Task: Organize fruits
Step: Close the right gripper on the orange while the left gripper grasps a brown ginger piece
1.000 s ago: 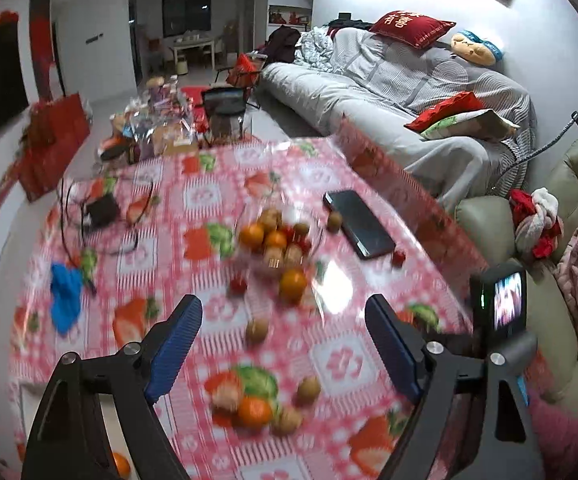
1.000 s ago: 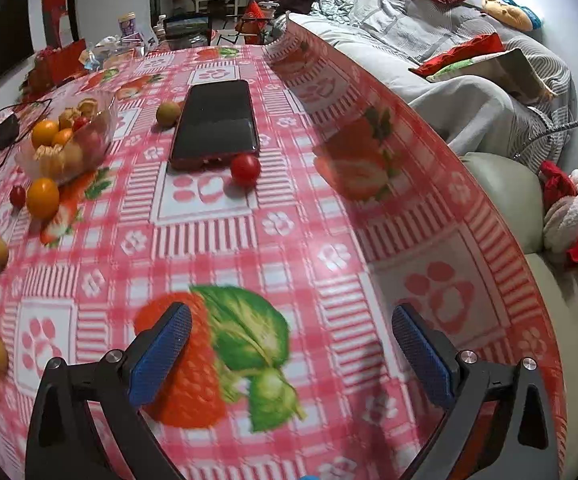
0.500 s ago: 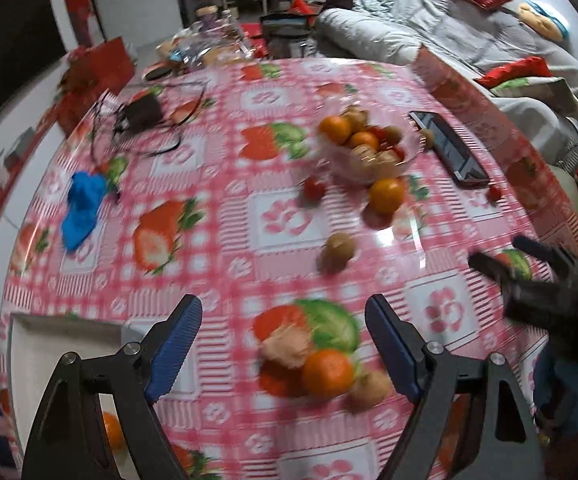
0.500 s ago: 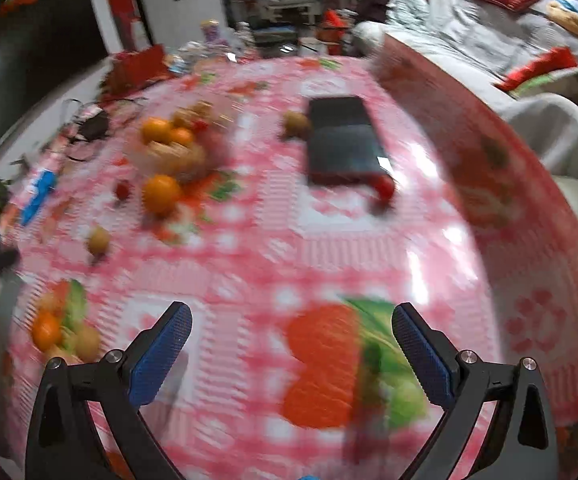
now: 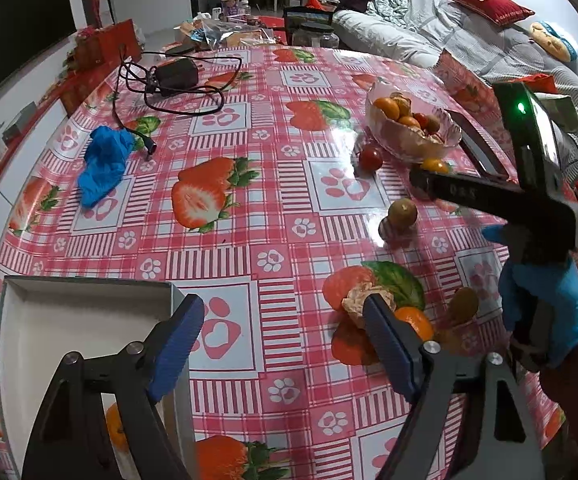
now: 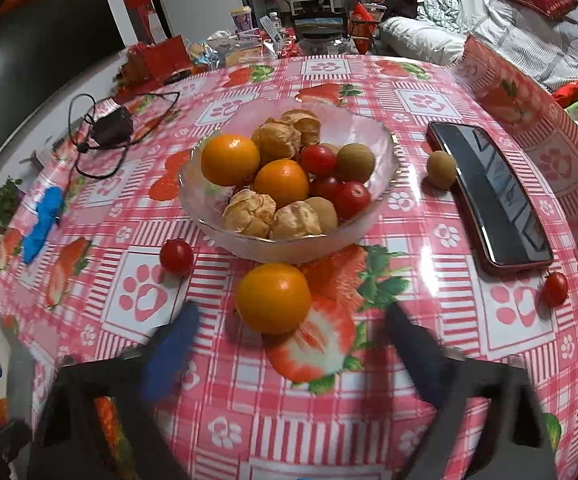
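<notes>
right tool [image 6: 289,344] spread wide, nothing held | loose orange [image 6: 273,298] lies dead ahead between fingers | left tool [image 5: 285,344] spread, empty, farther off

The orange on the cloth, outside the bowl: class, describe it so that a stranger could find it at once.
Find the glass bowl of fruit mid-table. Just in front of its near rim, on a printed strawberry, sits the orange. It is the only orange there outside the bowl, far bigger than the cherry tomato to its left.
</notes>
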`<state>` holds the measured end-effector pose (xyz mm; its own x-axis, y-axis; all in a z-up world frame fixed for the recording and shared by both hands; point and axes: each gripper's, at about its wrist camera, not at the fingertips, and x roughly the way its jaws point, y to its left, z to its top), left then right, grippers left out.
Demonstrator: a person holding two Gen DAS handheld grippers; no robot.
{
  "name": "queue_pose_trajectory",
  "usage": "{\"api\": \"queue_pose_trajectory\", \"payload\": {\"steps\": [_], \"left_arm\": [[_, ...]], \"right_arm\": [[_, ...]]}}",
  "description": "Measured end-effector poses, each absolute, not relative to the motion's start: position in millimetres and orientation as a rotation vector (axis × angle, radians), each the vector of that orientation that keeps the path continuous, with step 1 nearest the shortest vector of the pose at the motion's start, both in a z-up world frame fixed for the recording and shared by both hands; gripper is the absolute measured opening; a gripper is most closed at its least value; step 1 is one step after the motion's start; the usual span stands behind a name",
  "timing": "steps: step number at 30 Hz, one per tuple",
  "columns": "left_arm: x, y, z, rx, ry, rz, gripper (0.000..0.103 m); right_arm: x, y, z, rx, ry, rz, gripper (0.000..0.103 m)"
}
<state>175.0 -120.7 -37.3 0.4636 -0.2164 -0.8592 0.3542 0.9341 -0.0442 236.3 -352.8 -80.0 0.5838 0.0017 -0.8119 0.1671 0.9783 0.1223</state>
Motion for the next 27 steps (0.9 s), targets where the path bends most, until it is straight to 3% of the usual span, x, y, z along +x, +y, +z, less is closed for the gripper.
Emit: {"api": "queue_pose_trajectory", "payload": {"steps": [1, 2, 5, 27], "left_arm": [[176, -121, -40, 0.146, 1.035, -0.356, 0.084], [177, -122, -42, 0.145, 1.04, -0.358, 0.082], [176, -125, -49, 0.145, 1.057, -0.367, 0.079], [108, -201, -72, 0.086, 1.105, -0.41, 0.075]], "right_arm": [[237, -353, -80, 0.189, 0.942, -0.095, 0.069], [238, -352, -79, 0.178, 0.942, -0.093, 0.057], [236, -352, -77, 0.188, 0.944, -0.072, 0.041], [65, -386, -50, 0.365, 0.896, -0.069, 0.041]]}}
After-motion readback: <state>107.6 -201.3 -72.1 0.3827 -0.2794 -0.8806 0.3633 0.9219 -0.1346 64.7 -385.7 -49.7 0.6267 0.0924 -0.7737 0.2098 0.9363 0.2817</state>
